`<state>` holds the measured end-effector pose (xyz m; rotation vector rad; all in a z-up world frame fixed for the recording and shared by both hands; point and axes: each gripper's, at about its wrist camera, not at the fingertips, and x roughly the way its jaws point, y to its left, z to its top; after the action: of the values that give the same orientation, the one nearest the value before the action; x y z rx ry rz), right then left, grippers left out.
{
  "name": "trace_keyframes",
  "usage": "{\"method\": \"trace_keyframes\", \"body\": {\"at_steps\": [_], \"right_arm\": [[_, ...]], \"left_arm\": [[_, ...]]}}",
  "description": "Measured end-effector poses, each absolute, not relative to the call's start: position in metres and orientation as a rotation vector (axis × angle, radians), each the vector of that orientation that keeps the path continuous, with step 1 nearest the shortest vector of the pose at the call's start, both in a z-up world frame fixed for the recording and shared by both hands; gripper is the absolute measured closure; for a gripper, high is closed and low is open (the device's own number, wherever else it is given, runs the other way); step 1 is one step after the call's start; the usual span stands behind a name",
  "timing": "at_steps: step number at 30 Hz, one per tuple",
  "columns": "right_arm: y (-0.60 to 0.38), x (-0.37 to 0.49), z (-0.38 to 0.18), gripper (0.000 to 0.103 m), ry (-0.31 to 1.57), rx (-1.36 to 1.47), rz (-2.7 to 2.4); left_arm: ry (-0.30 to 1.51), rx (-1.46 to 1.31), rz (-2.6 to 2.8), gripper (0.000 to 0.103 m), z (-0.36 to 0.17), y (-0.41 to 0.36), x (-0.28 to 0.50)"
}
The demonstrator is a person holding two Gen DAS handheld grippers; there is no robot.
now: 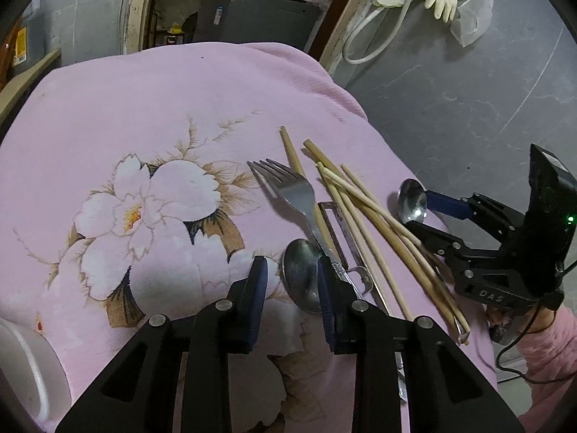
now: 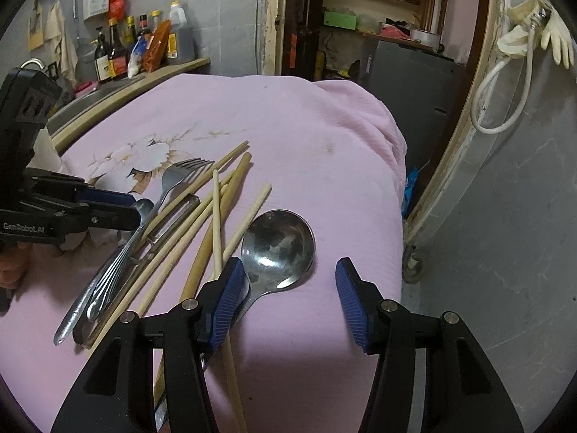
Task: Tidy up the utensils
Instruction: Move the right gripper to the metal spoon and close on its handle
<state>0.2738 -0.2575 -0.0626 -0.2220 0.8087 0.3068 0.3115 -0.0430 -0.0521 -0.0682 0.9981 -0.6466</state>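
Utensils lie in a loose pile on the pink flowered cloth (image 1: 144, 108): a fork (image 1: 292, 187), a metal peeler (image 1: 339, 231), several wooden chopsticks (image 1: 360, 198) and two steel spoons. My left gripper (image 1: 290, 263) hangs over the small spoon (image 1: 301, 288) with its jaws narrow. The right pad overlaps the bowl's edge, and cloth shows between the bowl and the left pad. My right gripper (image 2: 288, 263) stands open around the big spoon (image 2: 277, 245). Its left finger touches the spoon's neck and a chopstick (image 2: 216, 216), while the right pad is apart from the spoon.
A white round container (image 1: 21, 361) sits at the cloth's near left corner. The cloth drops off to the grey floor (image 2: 505, 216) just right of the big spoon. Bottles (image 2: 144, 47) stand on a counter behind. A pink sleeve (image 1: 548, 342) shows behind the right gripper.
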Motion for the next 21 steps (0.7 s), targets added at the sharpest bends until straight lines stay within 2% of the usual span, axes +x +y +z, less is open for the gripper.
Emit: {"method": "trace_keyframes", "body": {"at_steps": [6,14,15,17,21], "right_arm": [[-0.252,0.281,-0.064,0.051,0.818,-0.236,0.305],[-0.247,0.288,-0.067,0.051,0.829,-0.258,0.286],[-0.247,0.288,-0.067,0.053,0.829,-0.26,0.287],[-0.246,0.286,-0.067,0.064,0.827,-0.266,0.298],[-0.238,0.282,-0.067,0.064,0.799,-0.315,0.285]], "left_arm": [[1.016,-0.109,-0.64,0.099,-0.055,-0.039,0.314],[1.0,-0.132,-0.647,0.101,-0.05,-0.038,0.309],[0.99,-0.128,-0.643,0.102,-0.048,-0.038,0.307],[0.965,-0.118,-0.631,0.102,-0.044,-0.037,0.301],[0.903,-0.097,-0.58,0.103,-0.035,-0.035,0.289]]}}
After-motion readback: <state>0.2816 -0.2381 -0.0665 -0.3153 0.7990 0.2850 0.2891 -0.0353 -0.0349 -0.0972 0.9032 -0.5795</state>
